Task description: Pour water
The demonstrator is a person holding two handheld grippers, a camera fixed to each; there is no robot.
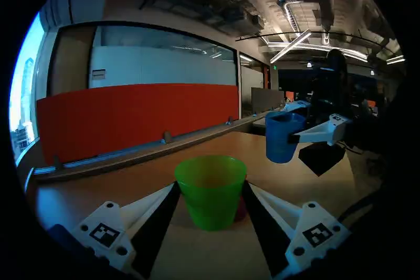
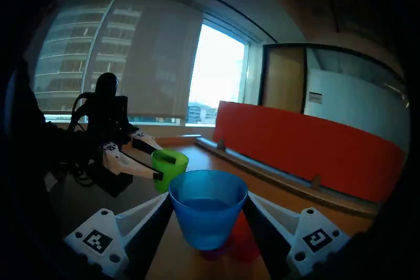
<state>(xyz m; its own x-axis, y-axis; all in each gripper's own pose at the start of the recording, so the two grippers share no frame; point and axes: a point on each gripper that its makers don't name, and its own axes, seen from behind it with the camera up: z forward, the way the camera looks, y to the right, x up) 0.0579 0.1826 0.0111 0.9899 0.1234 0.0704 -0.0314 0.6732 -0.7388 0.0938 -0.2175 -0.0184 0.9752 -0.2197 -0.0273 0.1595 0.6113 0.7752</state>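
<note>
A green cup [image 1: 211, 190] stands upright between the fingers of my left gripper [image 1: 211, 196], which is shut on it just above the wooden table [image 1: 157, 175]. In the left gripper view, a blue cup [image 1: 282, 135] hangs in the air to the right, gripped by the right gripper [image 1: 294, 137]. In the right gripper view that blue cup [image 2: 208, 207] holds water and sits upright between my right gripper's [image 2: 208, 217] fingers, both pressing on it. Farther left in this view, the green cup [image 2: 168, 168] is in the left gripper [image 2: 160, 167].
A red partition [image 1: 136, 117] and a low rail [image 1: 157, 146] run along the table's far edge. Windows [image 2: 218, 72] lie beyond the table in the right gripper view. A red object [image 2: 242, 238] shows under the blue cup.
</note>
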